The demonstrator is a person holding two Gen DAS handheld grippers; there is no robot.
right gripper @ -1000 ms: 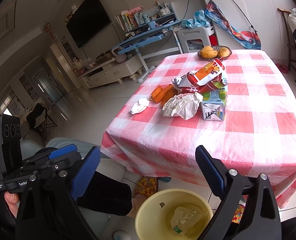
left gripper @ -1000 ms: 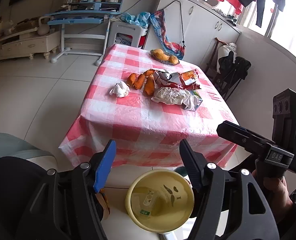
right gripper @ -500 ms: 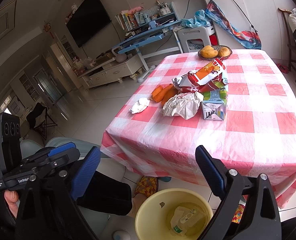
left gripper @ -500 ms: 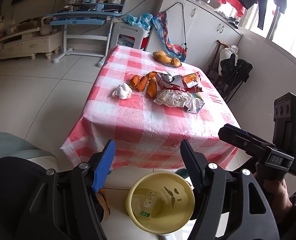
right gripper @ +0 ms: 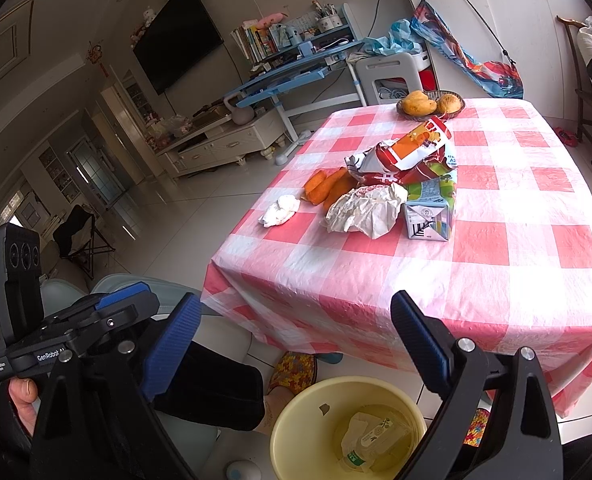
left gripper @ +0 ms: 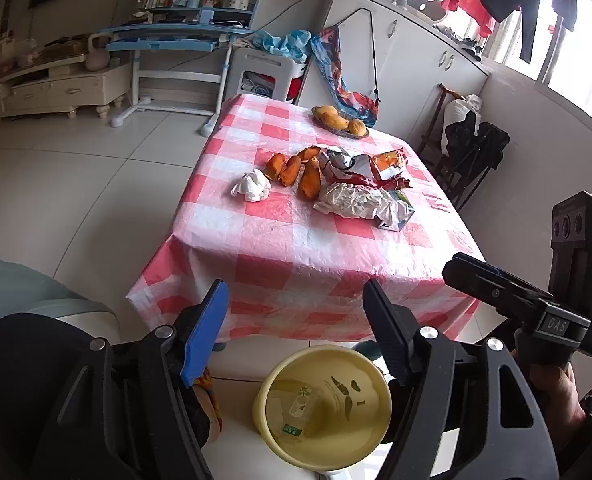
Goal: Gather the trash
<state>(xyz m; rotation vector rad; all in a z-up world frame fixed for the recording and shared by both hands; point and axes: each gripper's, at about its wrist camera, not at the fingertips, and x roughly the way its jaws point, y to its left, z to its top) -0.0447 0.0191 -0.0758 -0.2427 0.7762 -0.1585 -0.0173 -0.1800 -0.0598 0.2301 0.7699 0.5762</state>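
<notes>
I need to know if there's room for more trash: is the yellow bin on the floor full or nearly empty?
Nearly empty. In the bin only a plastic bottle and a few scraps lie at the bottom, and its inner walls are bare.

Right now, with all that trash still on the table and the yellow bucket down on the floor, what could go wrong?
1. The milk carton lies under the crumpled wrapper and chip bag; pulling one might drag the others.
2. The orange peels sit close to the white tissue; wide-open tongs could nudge them.
3. The yellow bucket stands on the floor below the table edge, so a dropped piece might miss it.
</notes>
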